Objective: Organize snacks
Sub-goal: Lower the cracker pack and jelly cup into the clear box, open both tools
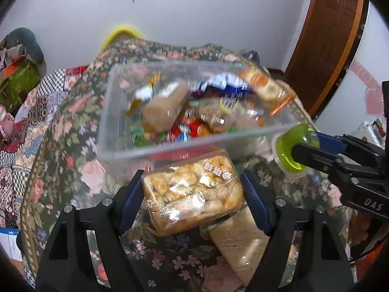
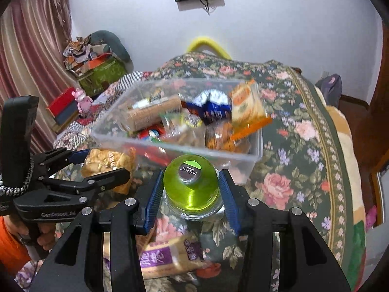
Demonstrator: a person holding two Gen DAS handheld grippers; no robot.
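Between ribbed pads (image 2: 227, 192) — domed green jelly cup (image 2: 192, 187)

Black grippers w/ blue ribbed fingers (image 2: 153, 194), silver screws; orange sleeve (image 2: 11, 250)

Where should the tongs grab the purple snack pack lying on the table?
Across its short width, from above: the purple pack lies flat on the tablecloth, long and thin, with its long edges free. Both tongs are full now.
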